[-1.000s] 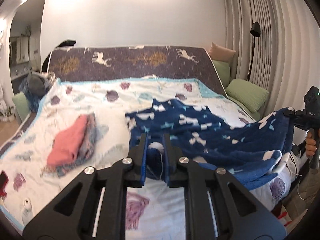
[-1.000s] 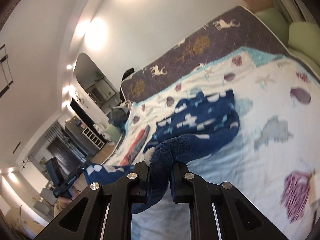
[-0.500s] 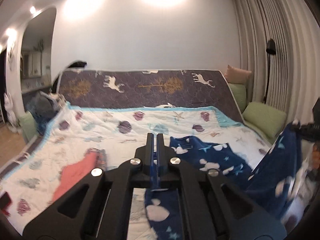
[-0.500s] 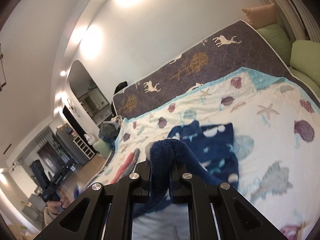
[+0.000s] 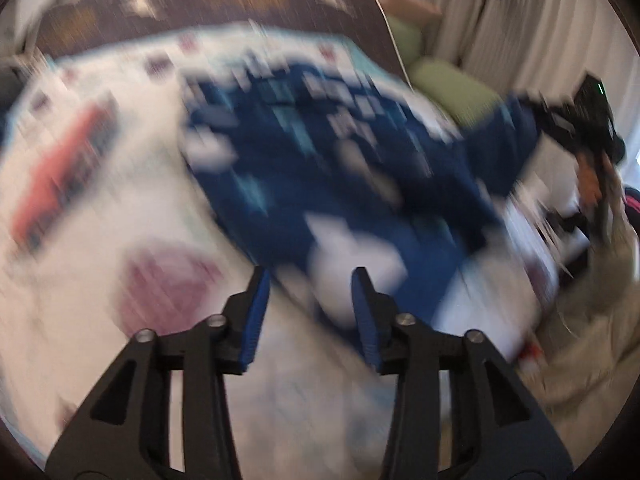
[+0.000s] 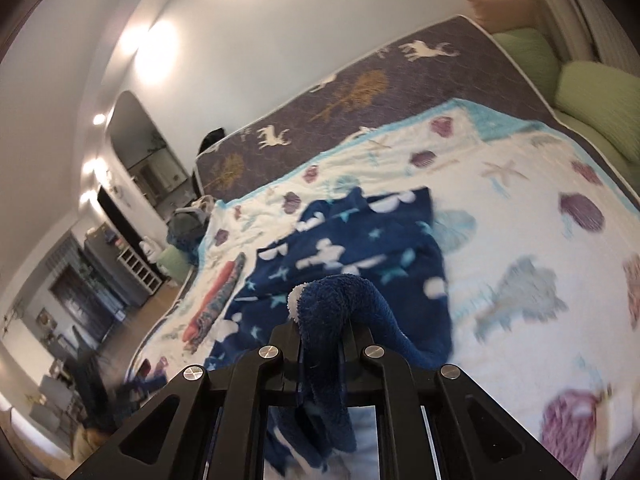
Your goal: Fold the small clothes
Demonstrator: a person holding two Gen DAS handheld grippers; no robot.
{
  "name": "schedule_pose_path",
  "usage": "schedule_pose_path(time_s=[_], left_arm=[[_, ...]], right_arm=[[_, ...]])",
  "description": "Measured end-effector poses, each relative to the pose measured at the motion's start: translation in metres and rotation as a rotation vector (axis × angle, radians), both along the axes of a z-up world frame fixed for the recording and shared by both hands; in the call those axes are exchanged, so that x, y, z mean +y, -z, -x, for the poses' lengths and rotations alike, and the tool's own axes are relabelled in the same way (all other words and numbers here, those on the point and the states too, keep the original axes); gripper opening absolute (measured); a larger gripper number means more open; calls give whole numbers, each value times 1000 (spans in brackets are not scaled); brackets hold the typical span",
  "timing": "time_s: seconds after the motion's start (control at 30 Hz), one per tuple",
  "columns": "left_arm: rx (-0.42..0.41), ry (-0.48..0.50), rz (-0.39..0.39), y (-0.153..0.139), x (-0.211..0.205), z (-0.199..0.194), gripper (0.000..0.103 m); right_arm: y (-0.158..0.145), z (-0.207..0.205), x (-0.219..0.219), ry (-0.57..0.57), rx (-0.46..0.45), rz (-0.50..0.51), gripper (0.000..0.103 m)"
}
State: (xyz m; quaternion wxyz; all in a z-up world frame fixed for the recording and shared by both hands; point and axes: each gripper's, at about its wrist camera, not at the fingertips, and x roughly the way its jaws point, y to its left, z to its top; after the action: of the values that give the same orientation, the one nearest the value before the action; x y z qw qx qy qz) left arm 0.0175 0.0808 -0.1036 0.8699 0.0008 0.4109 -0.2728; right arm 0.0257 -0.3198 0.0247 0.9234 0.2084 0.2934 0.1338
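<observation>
The left hand-held gripper point(image 5: 310, 294) has just let go: its jaws, pinched on a fold of the blue fleece garment point(image 5: 332, 168) half a second ago, have been opening and now stand apart with nothing between the pads, the garment lying just ahead of them on the bed point(image 5: 80, 280). The right hand-held gripper point(image 6: 322, 322) is still clenched on a bunched edge of the same garment point(image 6: 352, 252). Beyond both, the view is blurred; a folded red piece point(image 6: 218, 298) lies to the left.

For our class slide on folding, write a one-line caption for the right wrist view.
Right claw shut on a bunched edge of the blue star-print garment, which is spread on the seashell bedspread.
</observation>
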Motion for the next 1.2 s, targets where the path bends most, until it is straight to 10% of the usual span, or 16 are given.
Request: schedule_pose_path(time_s=[0.23,0.27,0.33,0.4,0.67,1.2], left_arm=[[158,39,191,39,-17,10,59],[173,16,211,43,-17,7,54],[187,-30,263,44,-15,2,13],[189,-61,317,33,-7,6,12],[-169,-140,220,-81,30,57,12],[-215,-161,161,-105,32,28,12]], right_arm=[[6,19,4,17,10,-1,10],[8,22,7,13,9,-4,10],[9,28,10,13,8,-7,10],[9,35,10,17,8,-17,10],[-1,63,24,-35,-8,-26,11],[-7,59,27,-52,-16,-41,11]])
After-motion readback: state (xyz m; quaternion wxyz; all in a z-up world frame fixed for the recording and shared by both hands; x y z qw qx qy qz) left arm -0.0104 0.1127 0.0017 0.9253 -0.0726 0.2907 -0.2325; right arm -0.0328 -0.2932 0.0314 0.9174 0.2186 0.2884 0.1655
